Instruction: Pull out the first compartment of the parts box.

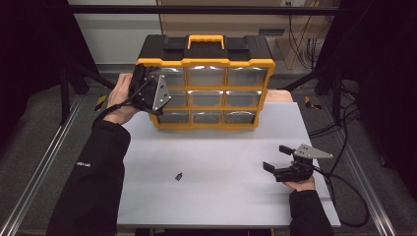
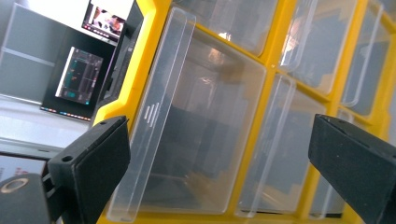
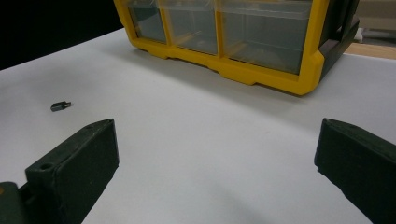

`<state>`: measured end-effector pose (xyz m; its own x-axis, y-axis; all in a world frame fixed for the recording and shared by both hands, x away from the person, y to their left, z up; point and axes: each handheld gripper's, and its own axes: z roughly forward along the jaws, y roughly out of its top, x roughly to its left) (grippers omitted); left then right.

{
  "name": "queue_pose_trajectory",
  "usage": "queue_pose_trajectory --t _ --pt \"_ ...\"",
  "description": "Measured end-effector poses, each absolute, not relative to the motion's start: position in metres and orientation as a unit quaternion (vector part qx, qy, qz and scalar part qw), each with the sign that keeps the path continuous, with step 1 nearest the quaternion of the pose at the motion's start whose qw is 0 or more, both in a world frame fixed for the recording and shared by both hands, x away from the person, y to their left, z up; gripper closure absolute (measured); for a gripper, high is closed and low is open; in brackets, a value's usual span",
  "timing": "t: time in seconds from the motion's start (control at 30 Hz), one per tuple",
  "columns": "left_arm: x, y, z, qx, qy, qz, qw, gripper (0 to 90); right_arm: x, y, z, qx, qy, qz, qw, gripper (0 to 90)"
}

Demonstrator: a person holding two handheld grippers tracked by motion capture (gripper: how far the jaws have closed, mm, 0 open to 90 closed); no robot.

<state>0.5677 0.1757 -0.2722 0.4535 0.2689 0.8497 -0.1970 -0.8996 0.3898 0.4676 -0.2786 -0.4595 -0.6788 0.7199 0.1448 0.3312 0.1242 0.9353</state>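
Organizer (image 1: 206, 88) at table's (image 1: 221, 147) far edge; left gripper (image 2: 219, 154) open, jaws astride left-column drawer (image 2: 196, 140). Right gripper (image 1: 280, 158) open, idle near right edge. Risk: jaws slipping off slick pull lip.

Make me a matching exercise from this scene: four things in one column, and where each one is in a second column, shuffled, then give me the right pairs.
Things:
1. left claw
2. right claw
3. small black part
4. yellow handle

Places:
A. lying alone on the white table, near the front
B. on top of the organizer
C. open, up against the organizer's left column of clear drawers
D. open, low over the table at the right, holding nothing

Pairs: 1-C, 2-D, 3-A, 4-B
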Motion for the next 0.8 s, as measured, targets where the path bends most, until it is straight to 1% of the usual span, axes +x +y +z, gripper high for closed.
queue_pose_trajectory --t 0.3,0.57,0.6,0.63,0.8 --pt "0.5694 0.1748 -0.2756 0.813 -0.004 0.545 0.205 10.8 0.4676 -0.2786 -0.4595 0.361 0.729 0.555 0.175 0.3" --pt "0.5705 0.1771 -0.2773 0.8 -0.021 0.569 0.191 17.4 0.4677 -0.2787 -0.4594 0.361 0.729 0.555 0.175 0.3" --pt "0.5704 0.1772 -0.2776 0.798 -0.024 0.572 0.19 19.4 0.4676 -0.2788 -0.4594 0.361 0.728 0.555 0.175 0.3" --pt "0.5704 0.1769 -0.2783 0.794 -0.034 0.578 0.183 20.0 0.4676 -0.2789 -0.4593 0.361 0.728 0.556 0.175 0.3" --pt "0.5714 0.1758 -0.28 0.787 -0.039 0.589 0.176 23.1 0.4677 -0.2788 -0.4594 0.361 0.728 0.555 0.175 0.3"
